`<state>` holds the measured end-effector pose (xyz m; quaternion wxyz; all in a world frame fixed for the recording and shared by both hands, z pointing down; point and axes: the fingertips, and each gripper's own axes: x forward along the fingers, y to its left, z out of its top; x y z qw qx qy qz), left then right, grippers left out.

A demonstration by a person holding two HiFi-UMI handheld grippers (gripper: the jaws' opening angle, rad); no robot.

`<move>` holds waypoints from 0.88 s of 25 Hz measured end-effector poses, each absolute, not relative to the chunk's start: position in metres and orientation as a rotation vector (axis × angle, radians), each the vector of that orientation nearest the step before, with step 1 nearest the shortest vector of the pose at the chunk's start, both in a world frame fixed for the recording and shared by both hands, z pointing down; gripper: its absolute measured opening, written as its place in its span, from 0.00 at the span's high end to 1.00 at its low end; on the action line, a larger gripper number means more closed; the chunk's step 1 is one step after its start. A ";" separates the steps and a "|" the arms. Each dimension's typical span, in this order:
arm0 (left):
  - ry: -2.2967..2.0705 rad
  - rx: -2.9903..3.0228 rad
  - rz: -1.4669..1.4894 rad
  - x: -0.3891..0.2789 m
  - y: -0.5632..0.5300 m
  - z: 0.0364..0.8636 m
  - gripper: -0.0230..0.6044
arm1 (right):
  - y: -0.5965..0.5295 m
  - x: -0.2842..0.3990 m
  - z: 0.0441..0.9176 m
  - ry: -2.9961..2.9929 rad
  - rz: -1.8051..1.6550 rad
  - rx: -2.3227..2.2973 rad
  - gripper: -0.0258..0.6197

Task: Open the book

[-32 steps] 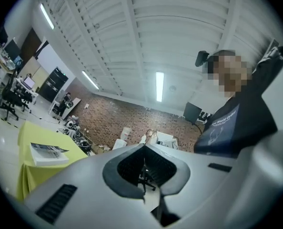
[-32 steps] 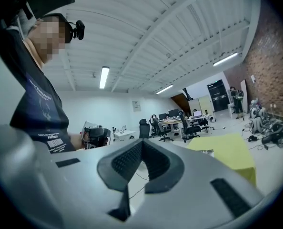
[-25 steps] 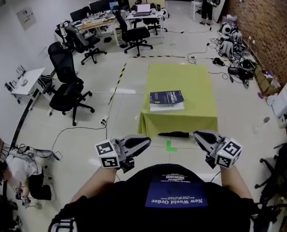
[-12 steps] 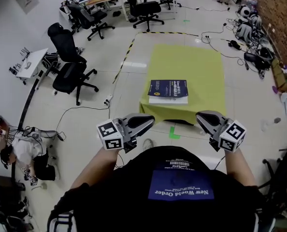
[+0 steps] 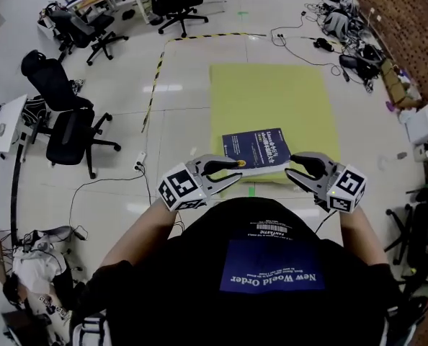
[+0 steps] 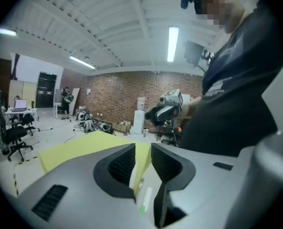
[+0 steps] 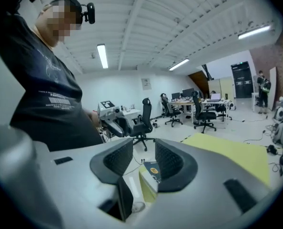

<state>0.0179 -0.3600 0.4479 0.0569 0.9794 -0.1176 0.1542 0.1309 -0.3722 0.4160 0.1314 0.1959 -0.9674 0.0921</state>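
Over the yellow-green table [image 5: 272, 96], the closed blue book [image 5: 256, 150] lies at the near edge. My left gripper [image 5: 232, 173] and right gripper [image 5: 295, 170] flank its near corners. Both sets of jaws are opening, still narrow, and grip nothing.

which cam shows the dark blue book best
The head view: the book lies closed on the yellow-green table with its whole cover visible. The right gripper view catches only one corner of it. The left gripper view shows the table but no clear book.
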 end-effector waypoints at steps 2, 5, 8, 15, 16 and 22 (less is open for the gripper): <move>-0.243 2.997 0.631 0.017 -0.375 0.470 0.79 | -0.390 0.121 0.428 -2.734 0.249 0.557 0.75; -0.094 2.993 0.854 0.021 -0.393 0.507 0.73 | -0.404 0.111 0.454 -2.597 0.197 0.475 0.70; -0.008 2.981 1.057 0.034 -0.407 0.546 0.71 | -0.411 0.113 0.493 -2.450 0.115 0.351 0.66; 0.075 2.844 1.538 0.073 -0.417 0.638 0.63 | -0.434 0.138 0.603 -2.238 -0.088 0.027 0.58; 0.060 2.810 1.579 0.076 -0.416 0.651 0.61 | -0.435 0.141 0.618 -2.213 -0.125 -0.022 0.56; -0.079 2.730 1.704 0.073 -0.421 0.697 0.60 | -0.446 0.150 0.678 -2.107 -0.297 -0.100 0.55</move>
